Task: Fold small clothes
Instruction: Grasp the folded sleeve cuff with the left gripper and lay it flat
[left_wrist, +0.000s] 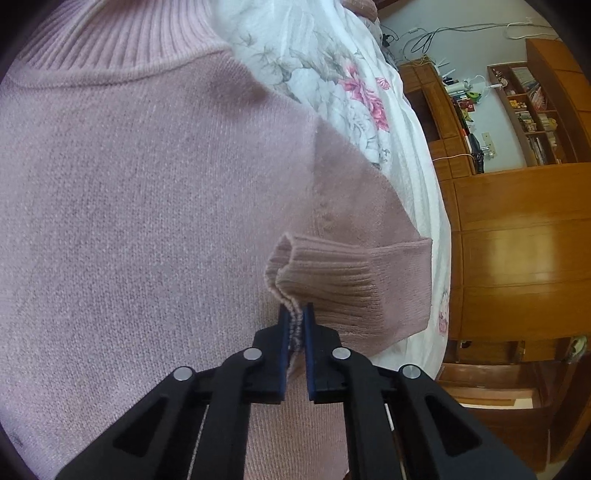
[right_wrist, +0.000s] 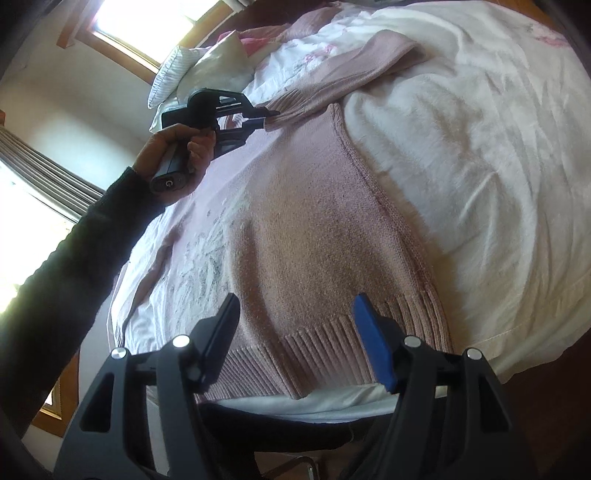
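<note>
Left gripper (left_wrist: 295, 314) pinches the ribbed cuff (left_wrist: 325, 280) of the pink knit sweater (left_wrist: 147, 206), flat on the white floral bedsheet (right_wrist: 461, 147). Right gripper (right_wrist: 295, 325) hangs open over the hem. Sleeve fold underway; next, lay cuff across body.

Pink knitted sweater (left_wrist: 147, 221) runs off left and bottom edges in left wrist view; ribbed cuff (left_wrist: 325, 280) edge hidden between pads of black left gripper (left_wrist: 295, 314). Wooden shelf (left_wrist: 524, 110) contents too small to identify. Right wrist view: dark sleeve (right_wrist: 62, 258) cut off at left, window (right_wrist: 147, 22) overexposed.
</note>
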